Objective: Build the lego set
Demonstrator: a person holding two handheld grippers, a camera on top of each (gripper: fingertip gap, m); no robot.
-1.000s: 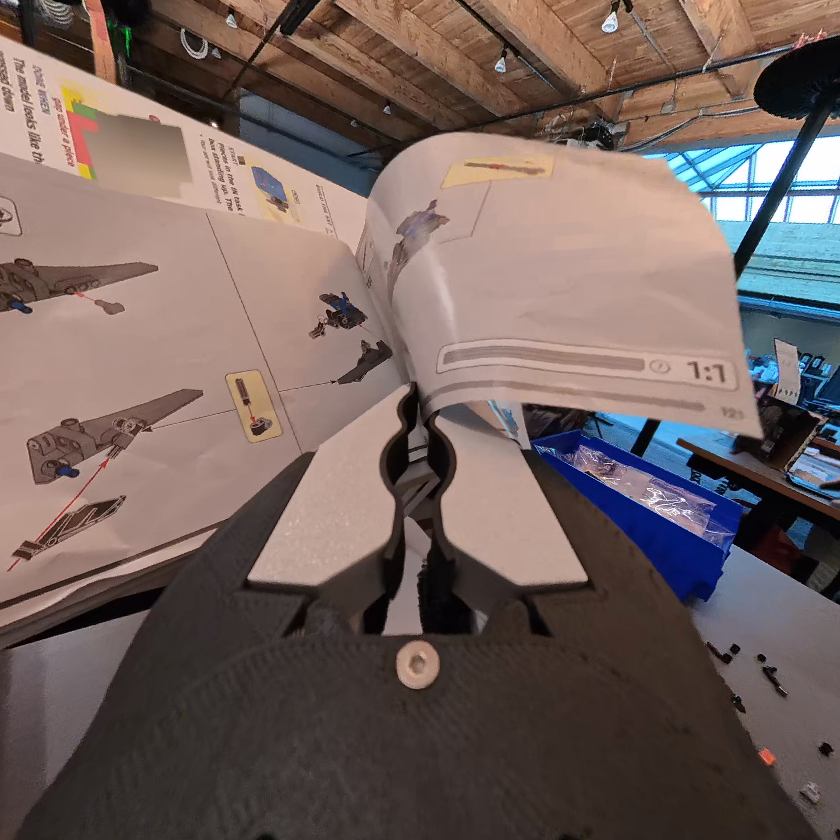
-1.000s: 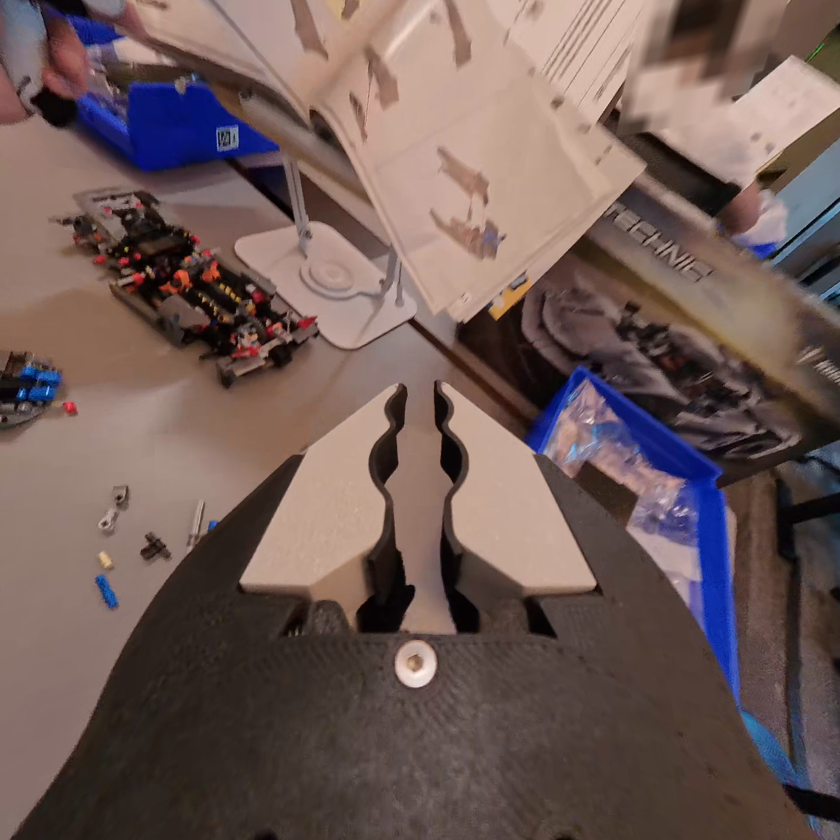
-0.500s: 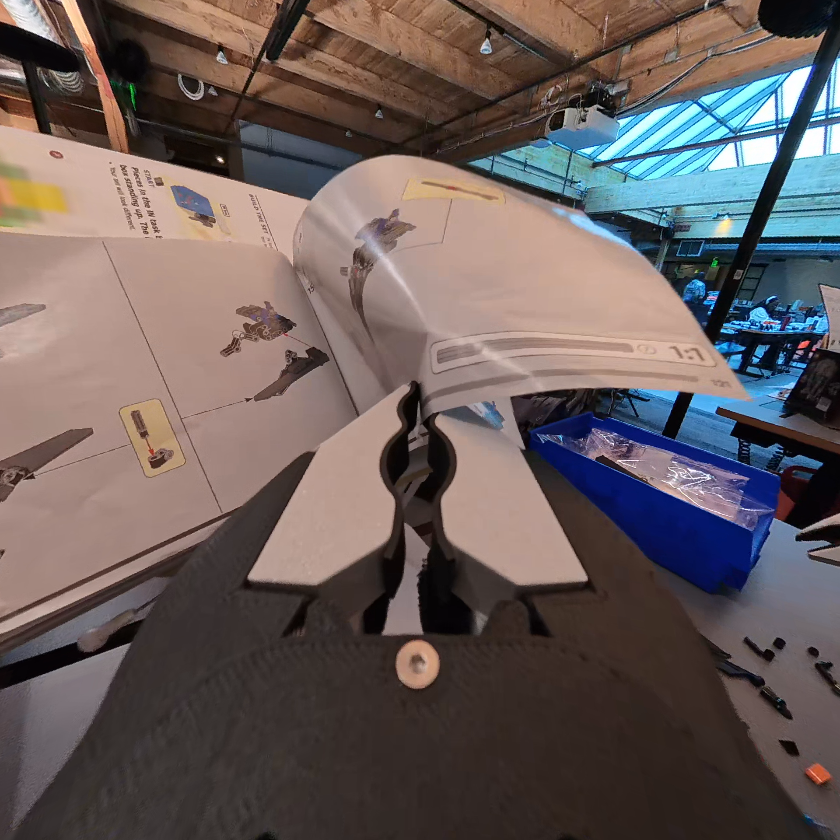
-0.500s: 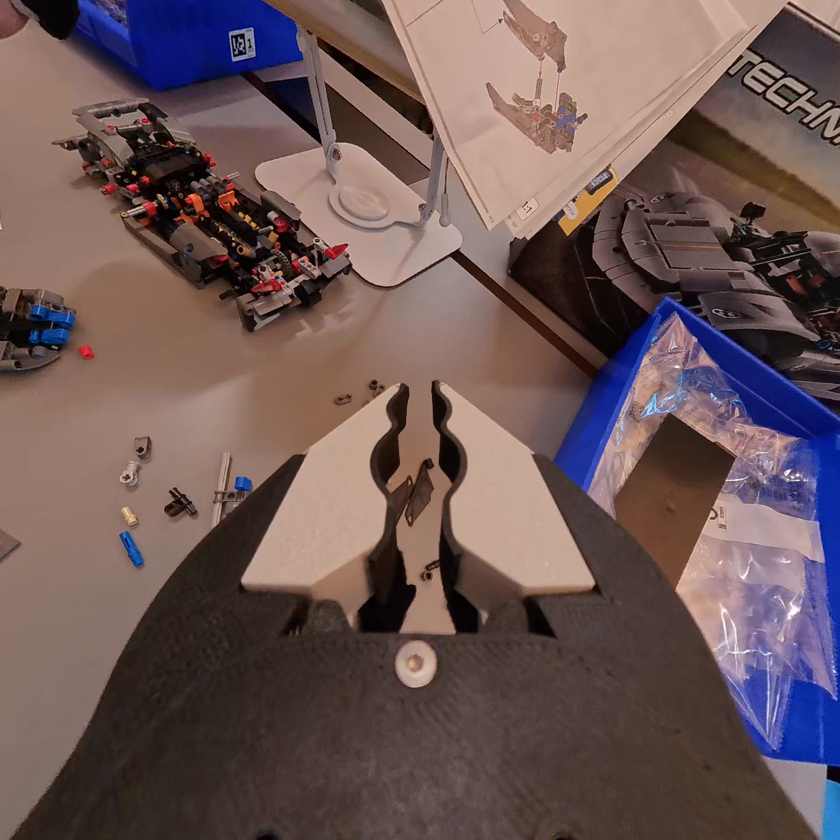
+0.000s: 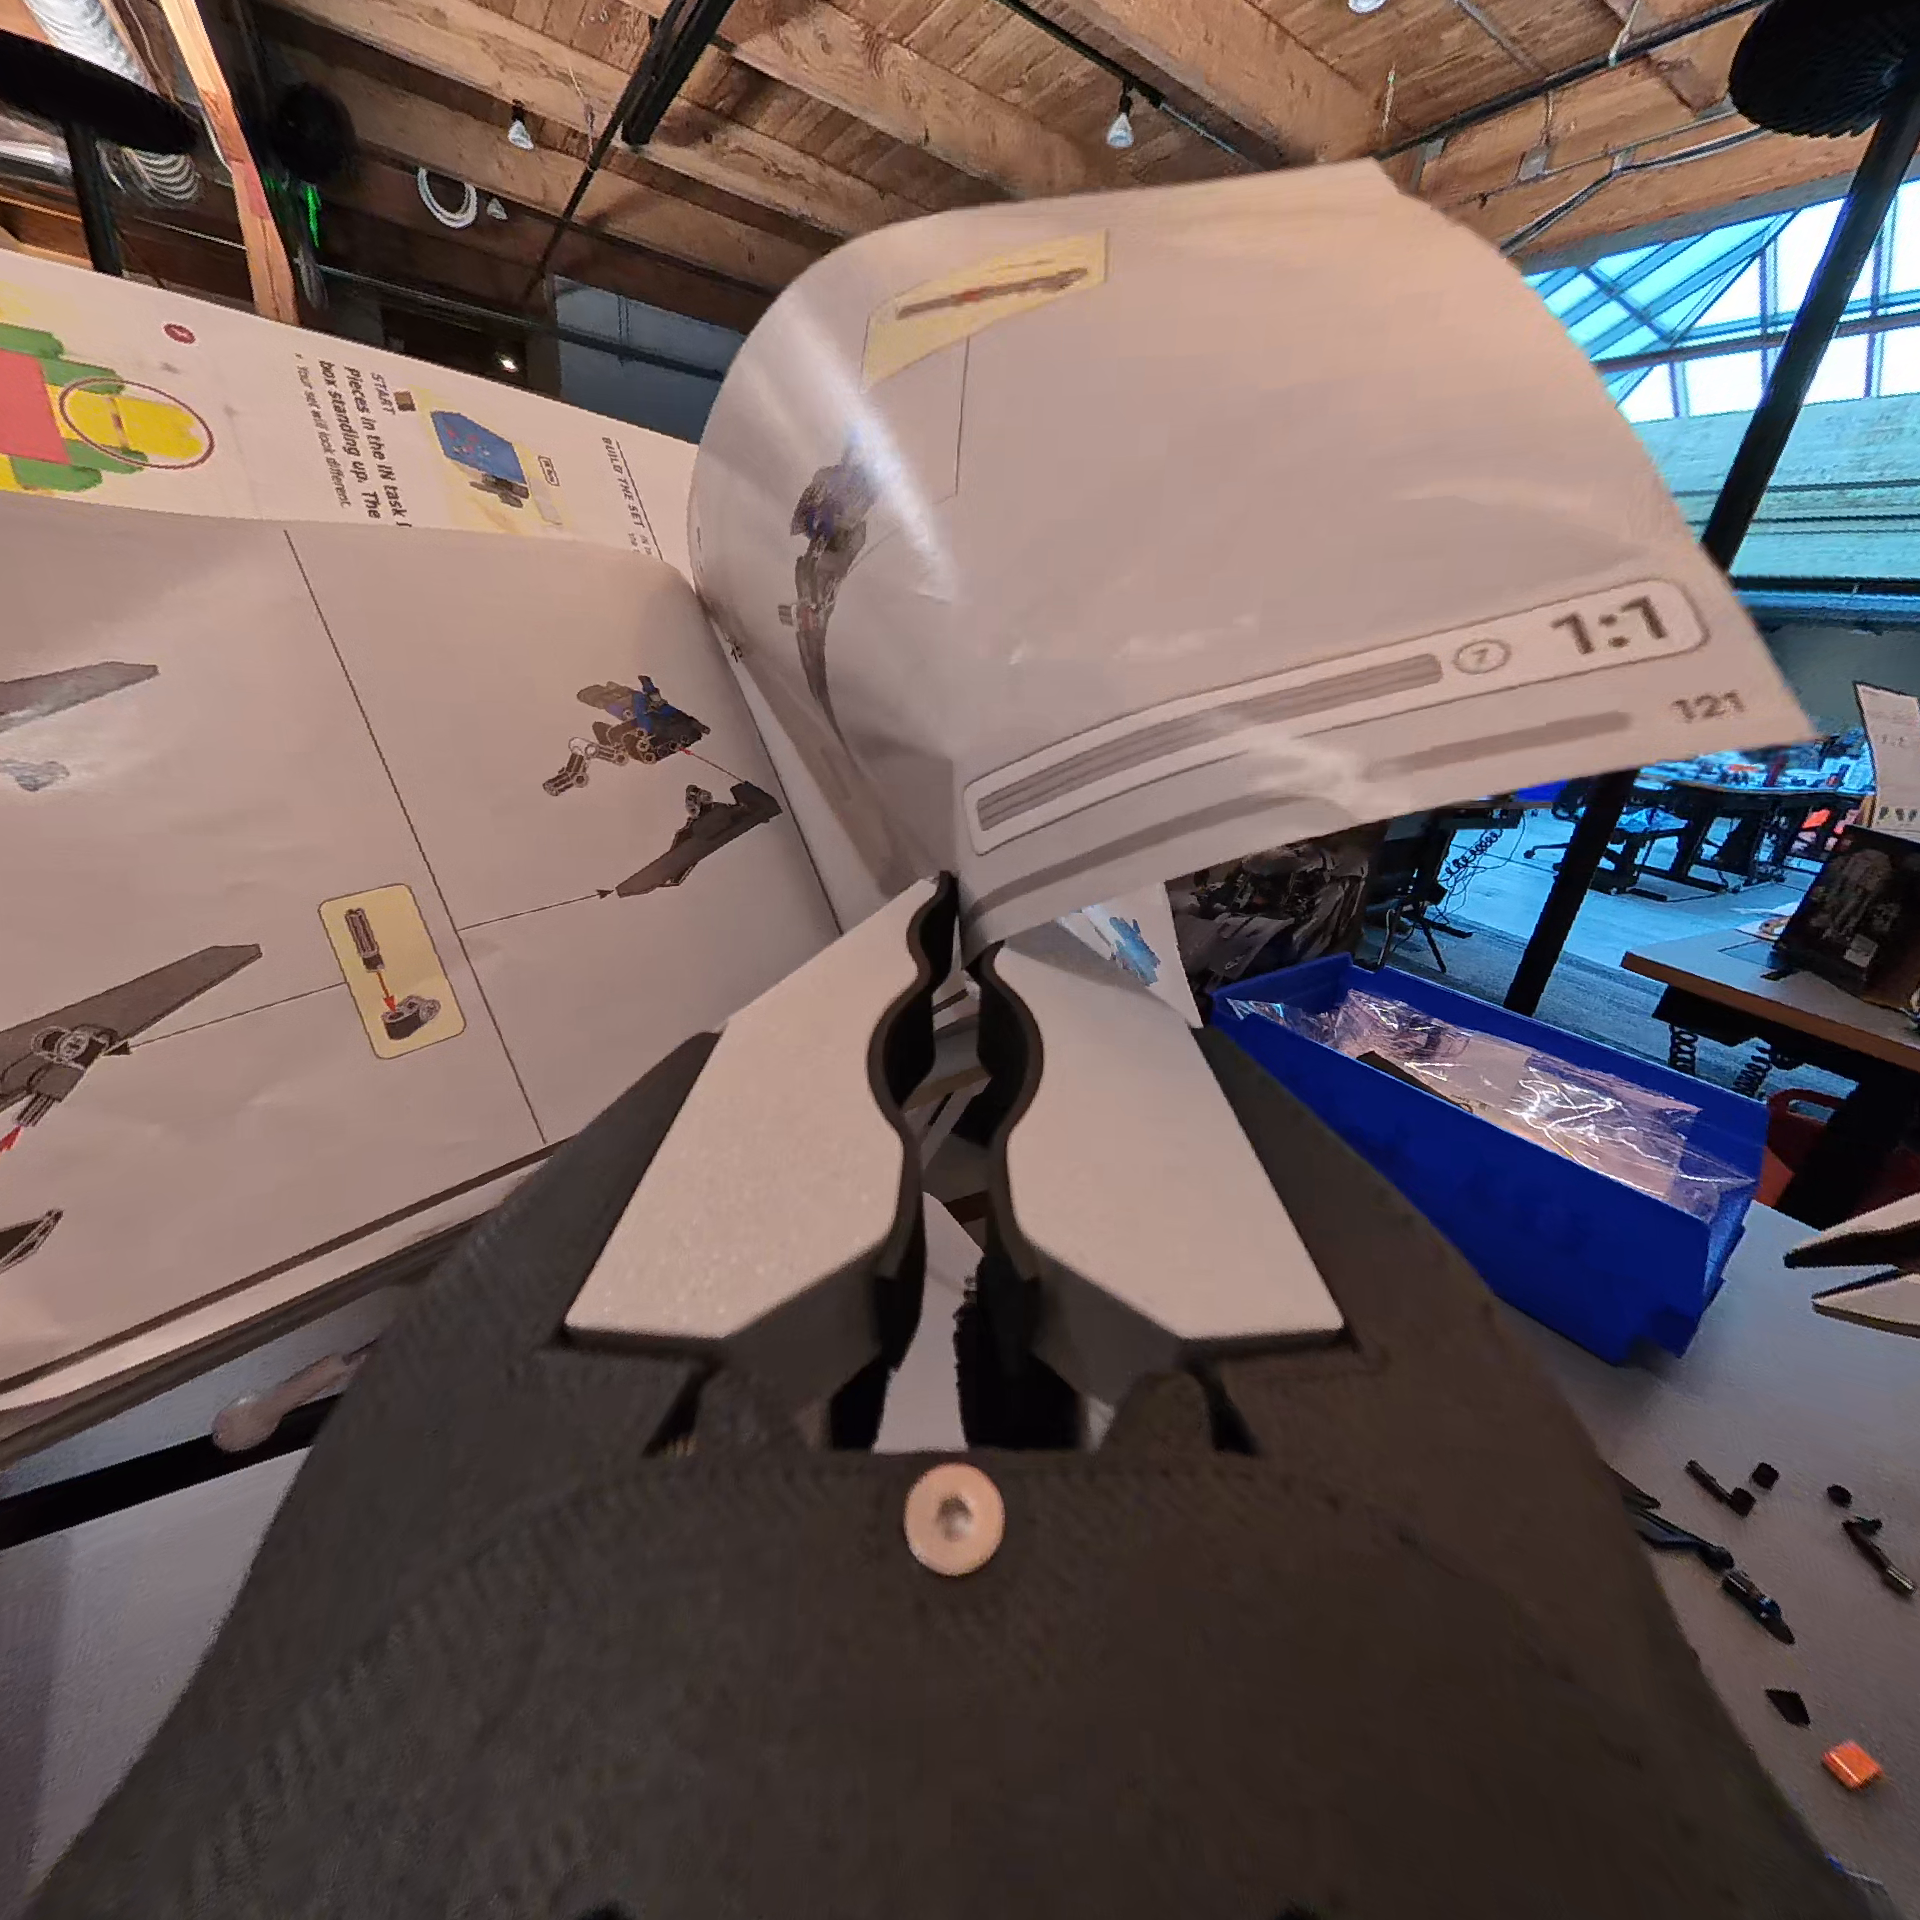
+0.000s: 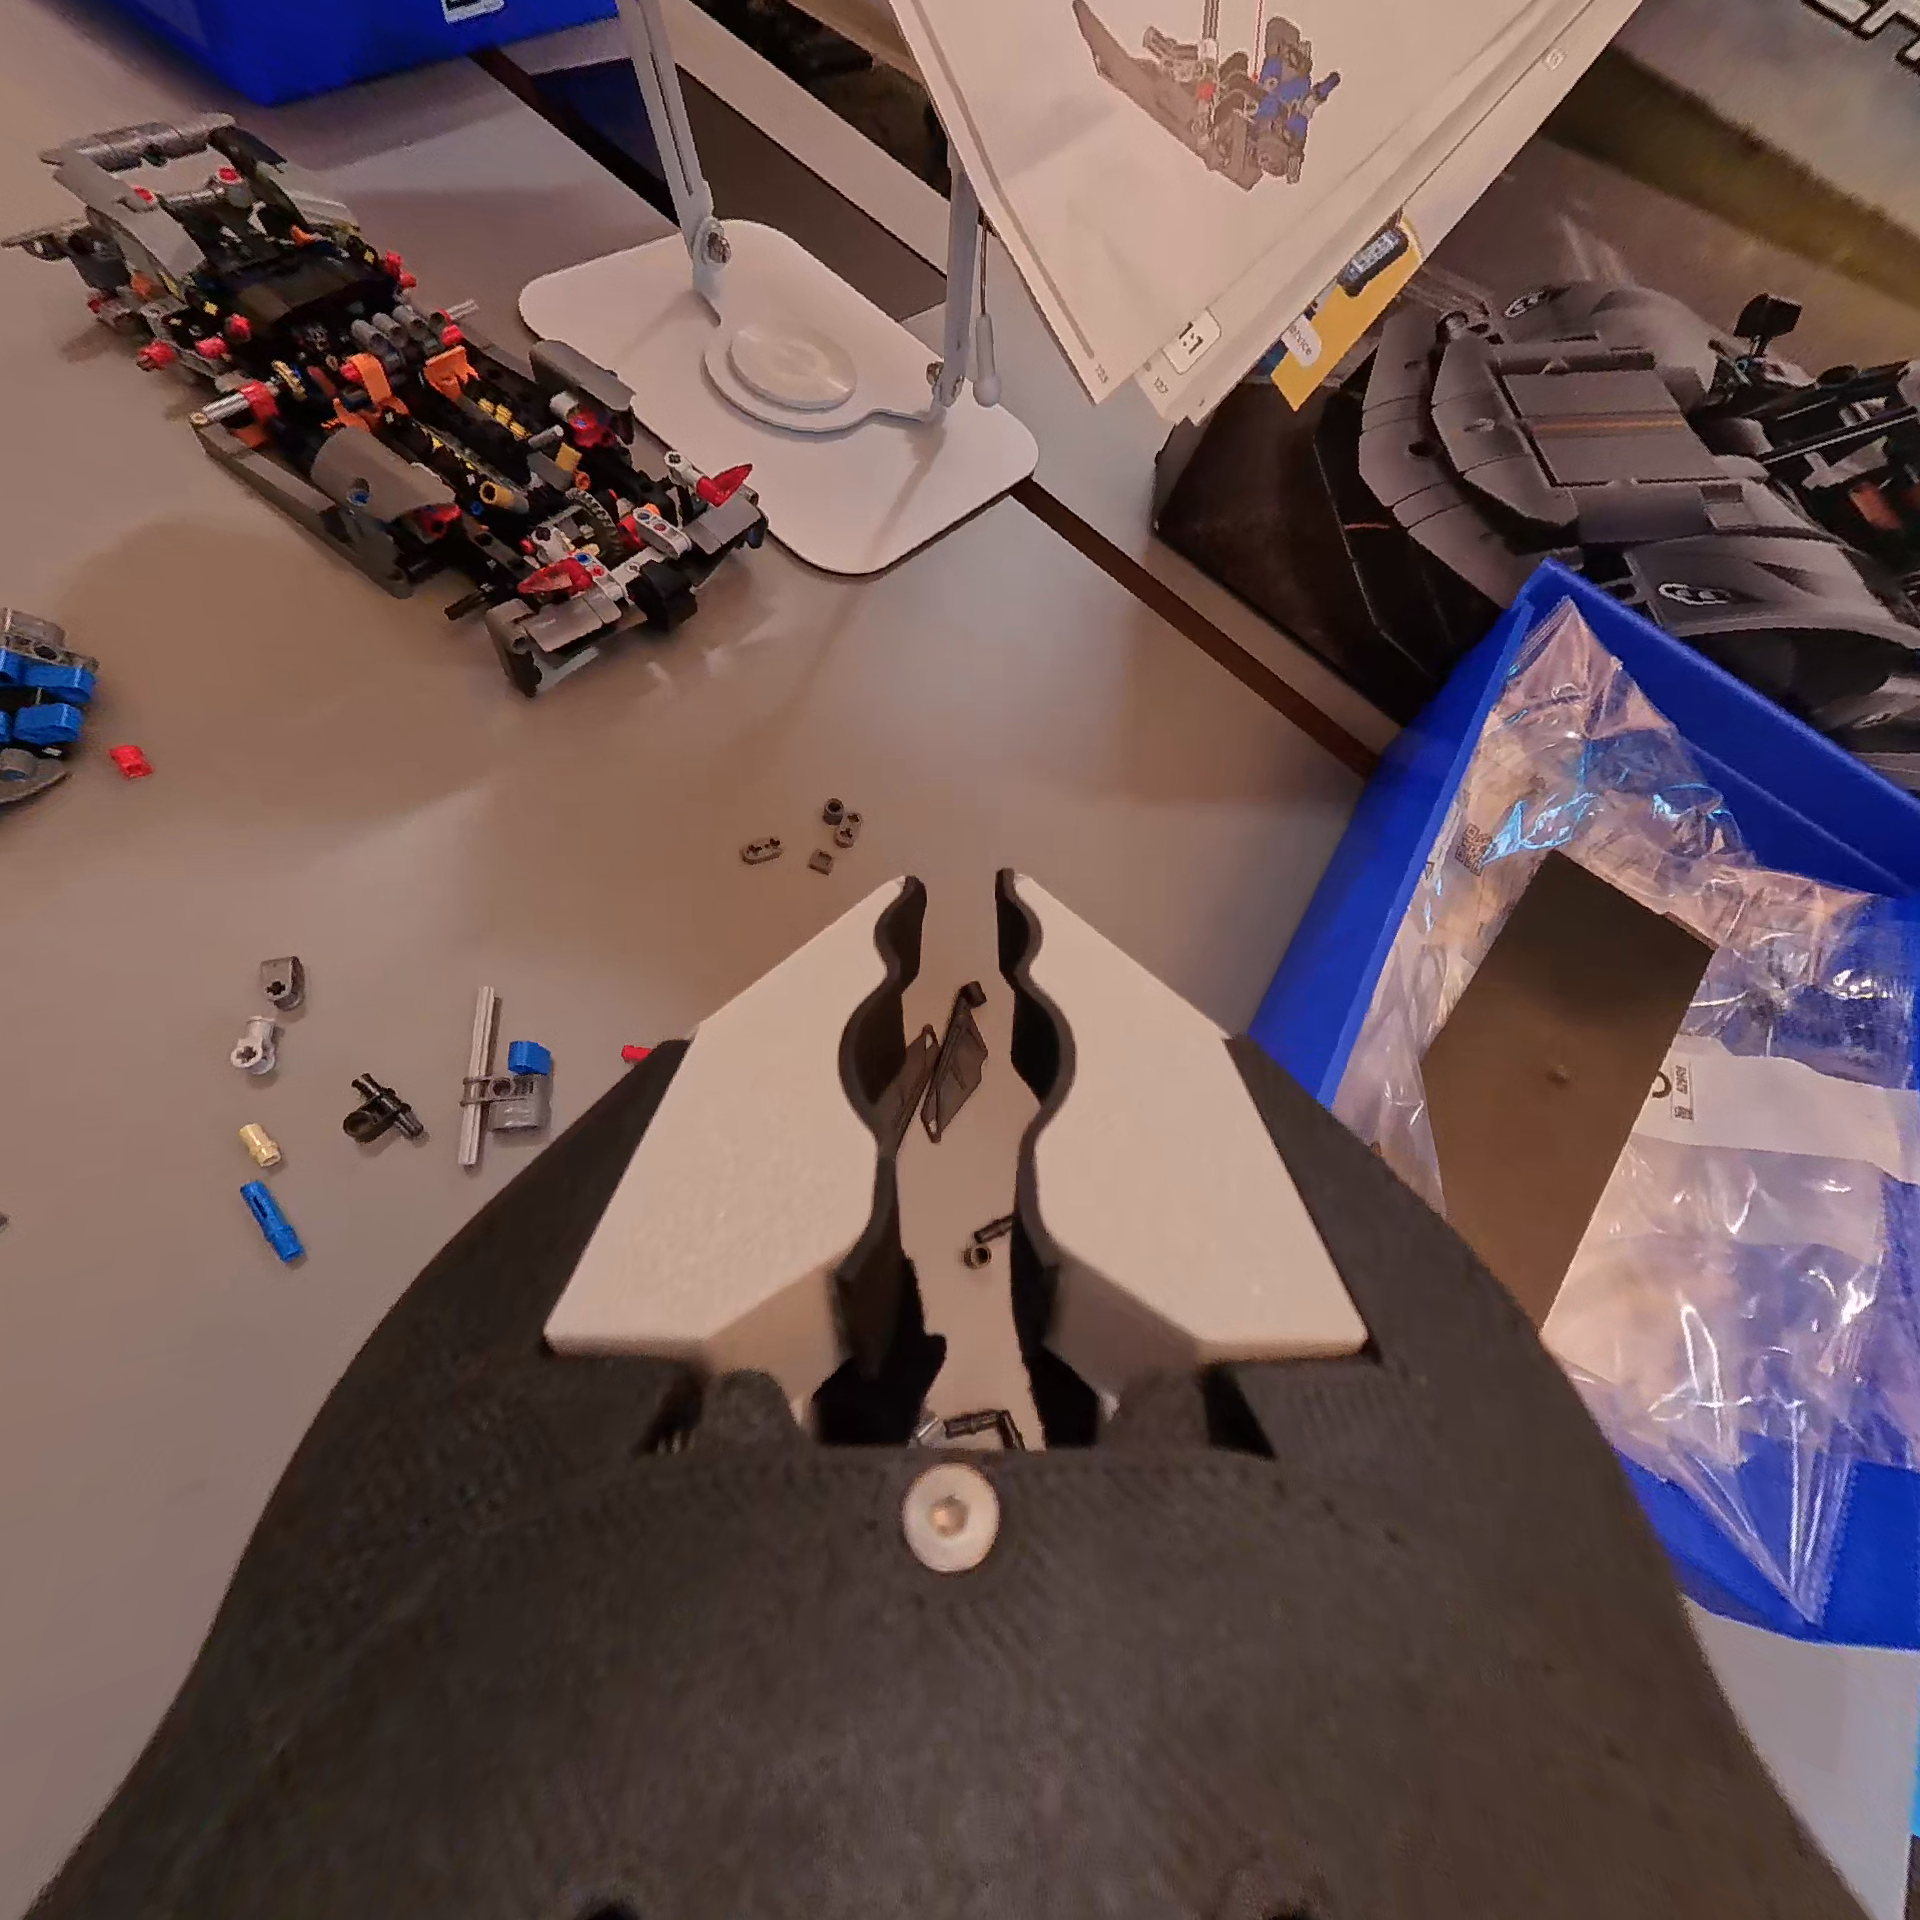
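Left fingers: the left gripper [image 5: 961, 925] has its pale grey fingers [image 5: 790, 1122] pressed together on the bottom edge of a shiny white page [image 5: 1226, 540]. The page bends up and over in a big curve.
Page change: half a second ago the page bowed lower and flatter. Now it stands taller and has swung more toward the book's left side. I think the page is being turned to find the next step.
Book: the big open instruction book [image 5: 312, 831] leans up just behind the fingers, with pictures of grey wing parts on it.
Right fingers: the right gripper [image 6: 958, 894] has its fingers a little apart and holds nothing. It hangs above the pale grey surface [image 6: 987, 686].
Right change: a second ago this view was tipped up at the book. Now it looks down at the parts, so the next piece may be picked soon.
Small parts: thin black flat pieces [image 6: 951, 1070] lie on the surface right under the gap. More tiny pieces [image 6: 384, 1112] lie to the left.
Lego car: the long half-built car of black, grey, red and orange bricks [image 6: 416, 436] sits farther off on the left, untouched.
Bin: a blue plastic bin with clear bags [image 6: 1662, 1039] sits on the right.
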